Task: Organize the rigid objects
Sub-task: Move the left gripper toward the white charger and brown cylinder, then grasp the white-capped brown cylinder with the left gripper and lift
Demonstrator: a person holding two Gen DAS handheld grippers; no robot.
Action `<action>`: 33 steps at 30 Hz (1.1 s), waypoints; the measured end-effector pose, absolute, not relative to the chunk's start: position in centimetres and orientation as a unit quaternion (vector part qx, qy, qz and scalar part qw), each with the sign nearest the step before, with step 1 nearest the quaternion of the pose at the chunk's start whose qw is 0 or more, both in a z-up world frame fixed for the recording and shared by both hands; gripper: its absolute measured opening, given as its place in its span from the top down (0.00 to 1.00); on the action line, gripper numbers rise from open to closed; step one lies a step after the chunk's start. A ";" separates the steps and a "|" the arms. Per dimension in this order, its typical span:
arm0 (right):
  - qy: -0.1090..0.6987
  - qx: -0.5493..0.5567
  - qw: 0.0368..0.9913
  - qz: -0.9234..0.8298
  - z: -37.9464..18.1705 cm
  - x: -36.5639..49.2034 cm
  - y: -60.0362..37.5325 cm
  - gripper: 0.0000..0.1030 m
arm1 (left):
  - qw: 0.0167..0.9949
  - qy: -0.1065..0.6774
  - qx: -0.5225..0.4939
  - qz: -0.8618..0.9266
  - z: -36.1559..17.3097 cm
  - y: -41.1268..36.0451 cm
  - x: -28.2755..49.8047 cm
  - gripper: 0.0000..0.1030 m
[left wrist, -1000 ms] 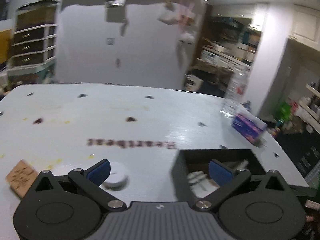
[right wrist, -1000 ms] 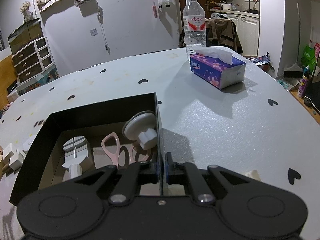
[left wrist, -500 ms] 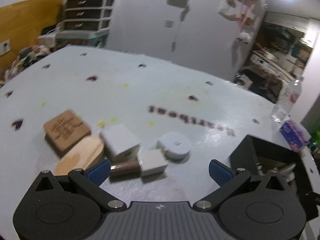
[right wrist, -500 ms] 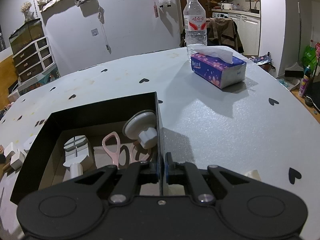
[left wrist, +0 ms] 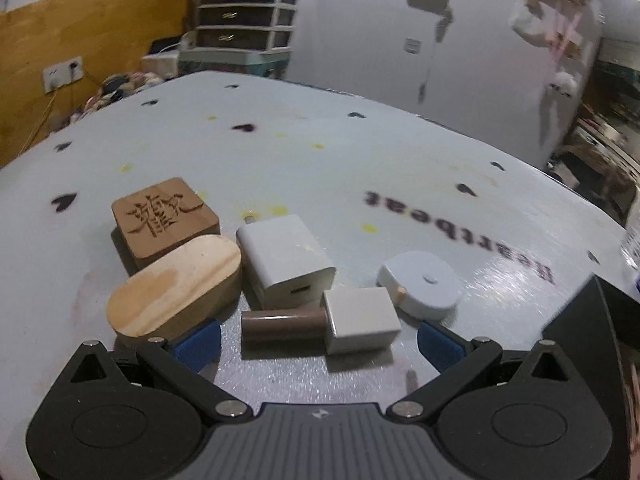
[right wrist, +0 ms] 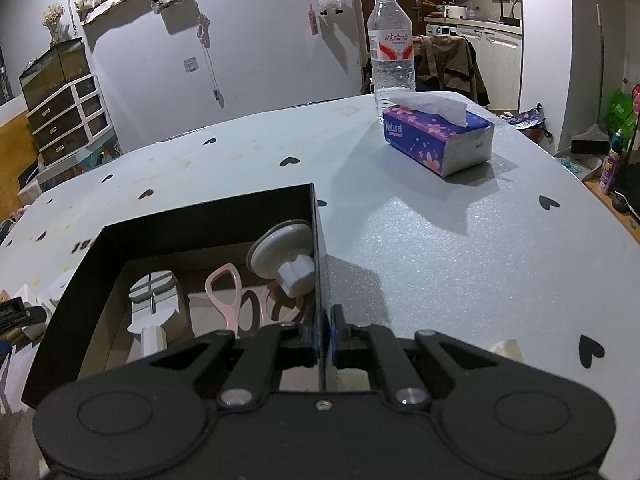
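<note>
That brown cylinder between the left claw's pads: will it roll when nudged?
Probably. The brown cylinder lies on its side, so it could roll across the table. The small white cube at its end may limit sliding lengthwise. It looks rigid and probably light.

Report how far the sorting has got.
Done: scissors, a suction hook and a white tool lie in the box.
In hand: right gripper clamps the box wall; left gripper is open over the pile.
Left: two wooden blocks, charger, round case, brown-and-white piece.
</note>
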State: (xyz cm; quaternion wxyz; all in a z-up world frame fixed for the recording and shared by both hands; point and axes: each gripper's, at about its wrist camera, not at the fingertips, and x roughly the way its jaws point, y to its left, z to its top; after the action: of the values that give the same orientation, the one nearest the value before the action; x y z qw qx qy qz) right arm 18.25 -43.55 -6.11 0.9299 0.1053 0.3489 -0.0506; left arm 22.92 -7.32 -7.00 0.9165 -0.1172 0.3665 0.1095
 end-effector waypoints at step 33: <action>0.350 0.106 0.929 -0.052 -6.2 18.4 -43.3 0.94 | 0.933 0.248 0.100 -0.242 -0.8 -13.0 21.3 0.15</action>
State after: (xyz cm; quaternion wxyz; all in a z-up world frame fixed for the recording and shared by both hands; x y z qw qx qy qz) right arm 18.44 -43.33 -6.22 0.9292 0.1058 0.3502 -0.0524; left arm 21.30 -13.04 -0.82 0.9327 0.0998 0.2482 -0.2419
